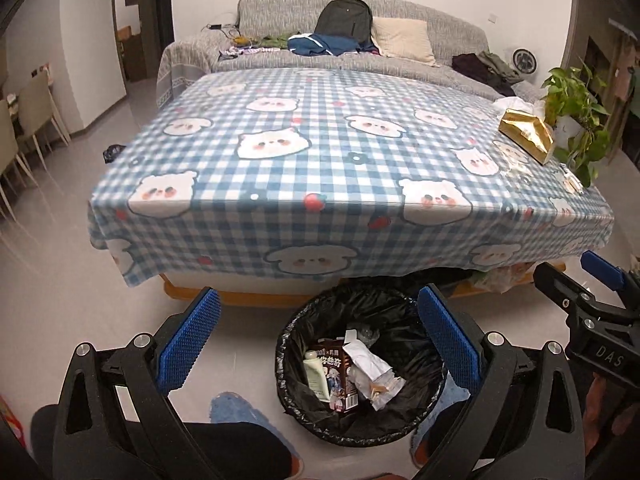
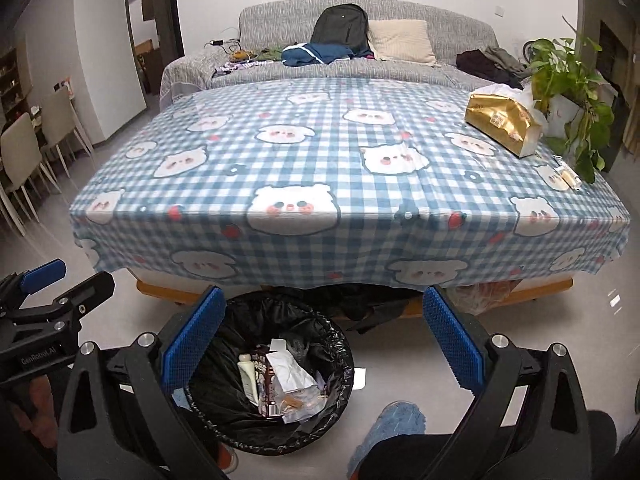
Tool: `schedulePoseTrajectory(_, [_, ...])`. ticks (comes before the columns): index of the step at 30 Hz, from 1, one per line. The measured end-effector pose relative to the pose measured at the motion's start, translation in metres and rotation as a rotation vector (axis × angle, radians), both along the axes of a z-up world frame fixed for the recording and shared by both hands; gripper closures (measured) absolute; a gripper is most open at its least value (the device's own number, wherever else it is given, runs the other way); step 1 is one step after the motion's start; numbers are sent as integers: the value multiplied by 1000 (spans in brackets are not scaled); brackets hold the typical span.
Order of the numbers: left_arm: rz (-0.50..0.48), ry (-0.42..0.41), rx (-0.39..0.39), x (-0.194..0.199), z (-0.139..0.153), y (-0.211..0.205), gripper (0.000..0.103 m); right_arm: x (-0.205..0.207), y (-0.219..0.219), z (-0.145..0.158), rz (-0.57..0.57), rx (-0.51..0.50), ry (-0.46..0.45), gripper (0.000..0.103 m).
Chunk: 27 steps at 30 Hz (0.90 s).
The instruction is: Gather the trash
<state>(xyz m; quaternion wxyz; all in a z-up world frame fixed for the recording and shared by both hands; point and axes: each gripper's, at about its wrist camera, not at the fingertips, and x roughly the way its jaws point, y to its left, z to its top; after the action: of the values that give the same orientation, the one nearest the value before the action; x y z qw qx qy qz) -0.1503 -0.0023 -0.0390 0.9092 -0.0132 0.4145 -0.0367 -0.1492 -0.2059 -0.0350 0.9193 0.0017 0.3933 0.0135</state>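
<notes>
Both claws spread wide and empty, hovering side by side over the floor in front of the low surface under the blue-and-white checked bear-print cloth [image 2: 320, 152]. Left claw [image 1: 318, 332] parted above the round bin lined with a black plastic bag [image 1: 304, 320]; right claw [image 2: 324, 336] parted too, with the same bin [image 2: 344, 344] low and left between its blue pads.

Down in the bin: a pale green squeeze tube [image 2: 248, 376], a dark printed drink carton [image 1: 340, 376], a crumpled white paper wrapper [image 2: 290, 370] and clear film. All light, soft, crushable stuff; worth pinching at a folded edge or across the carton's flat faces, the tube likely slick.

On the cloth, little left that reads as trash. A small pale item near the right-hand corner [image 2: 568, 176], just beside the potted green trailing plant [image 2: 568, 80]; too small and blurred to name, possibly a little tube or wrapper. Probably light and apt to skid on the smooth cloth, so best taken across its narrow width, claw coming down from above. A gold foil tissue pack with white tissue poking out [image 2: 504, 124] near it, looking more like a keeper than rubbish.

Seems nearly done.
</notes>
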Motion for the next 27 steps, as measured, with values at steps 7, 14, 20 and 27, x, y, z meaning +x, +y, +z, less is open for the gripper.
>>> schedulePoseTrajectory(7, [-21, -14, -12, -17, 10, 1, 6, -18, -1, 3, -20, 11, -1, 8])
schedulePoseTrajectory(14, [-24, -12, -11, -18, 7, 0, 6, -22, 0, 3, -11, 2, -5, 8])
schedulePoseTrajectory(20, [-24, -4, -8, -15, 3, 1, 6, -21, 2, 2, -10, 0, -4, 8])
schedulePoseTrajectory(27, [-25, -5, -11, -13, 2, 2, 6, -20, 3, 1, -9, -1, -2, 8])
